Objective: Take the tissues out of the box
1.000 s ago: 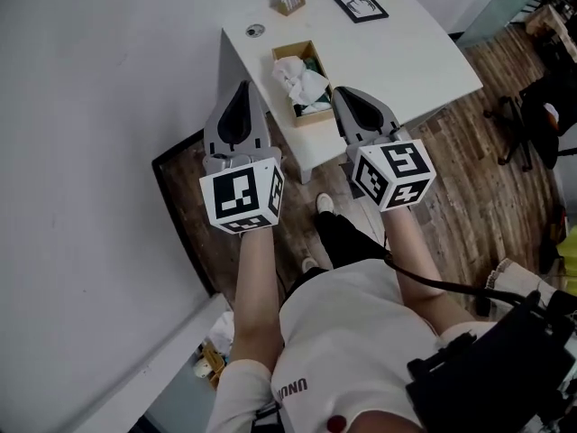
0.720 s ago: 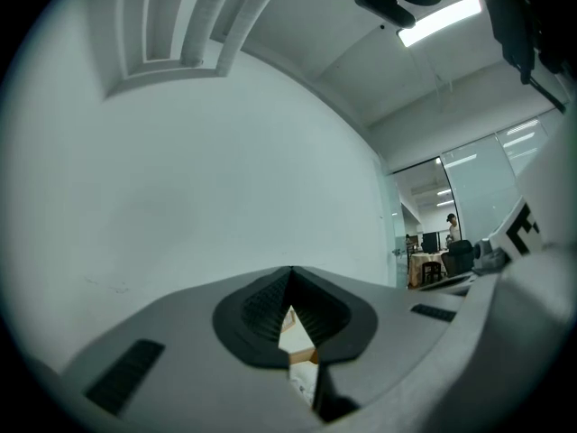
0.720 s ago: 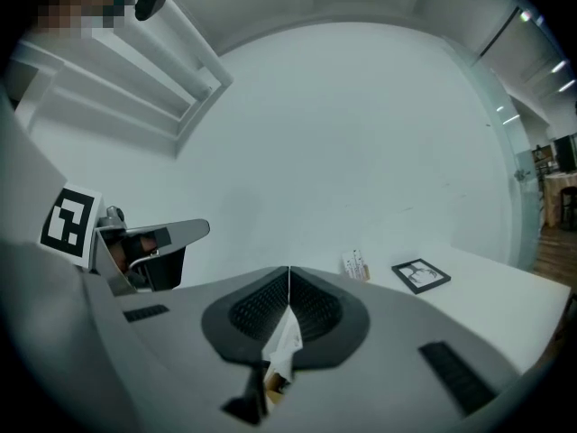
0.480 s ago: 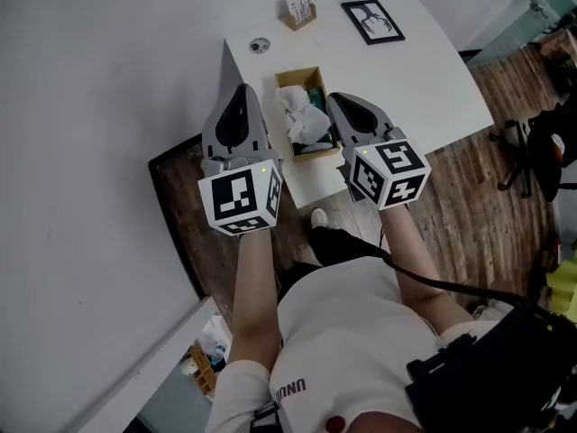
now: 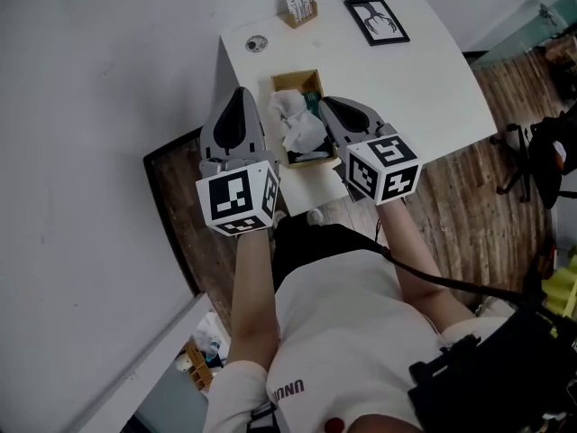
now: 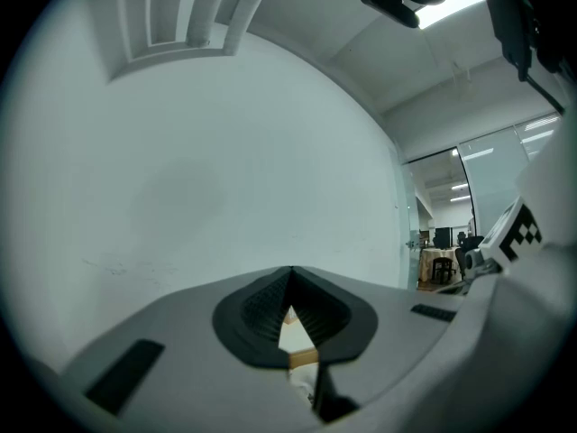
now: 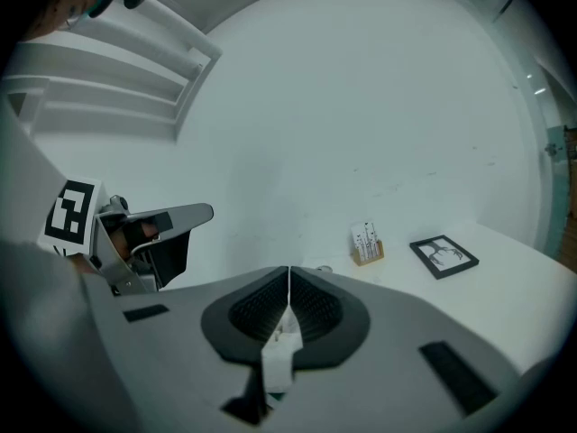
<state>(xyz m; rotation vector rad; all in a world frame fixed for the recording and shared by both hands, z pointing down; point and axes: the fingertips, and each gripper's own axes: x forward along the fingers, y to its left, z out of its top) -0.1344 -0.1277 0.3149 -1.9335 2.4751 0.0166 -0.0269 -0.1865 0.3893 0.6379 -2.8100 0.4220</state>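
An open brown box point(image 5: 287, 84) stands on the white table point(image 5: 406, 79), near its front edge. Crumpled white tissues point(image 5: 297, 124) stick up out of it. My left gripper point(image 5: 241, 93) hovers just left of the box, over the table's left edge, with its jaws together and nothing held. My right gripper point(image 5: 325, 105) lies along the box's right side, also shut and empty. In the left gripper view point(image 6: 290, 276) a strip of table and box edge shows under the closed tips. In the right gripper view point(image 7: 288, 273) white tissue shows below the closed tips.
At the table's far side are a black picture frame point(image 5: 376, 21), a small wooden card holder point(image 5: 301, 5) and a round metal disc point(image 5: 256, 42). A white wall runs along the left. Wooden floor and a black office chair point(image 5: 541, 152) lie to the right.
Both grippers have moved forward and a little down, from in front of the table to either side of the box. Their jaws stay together.
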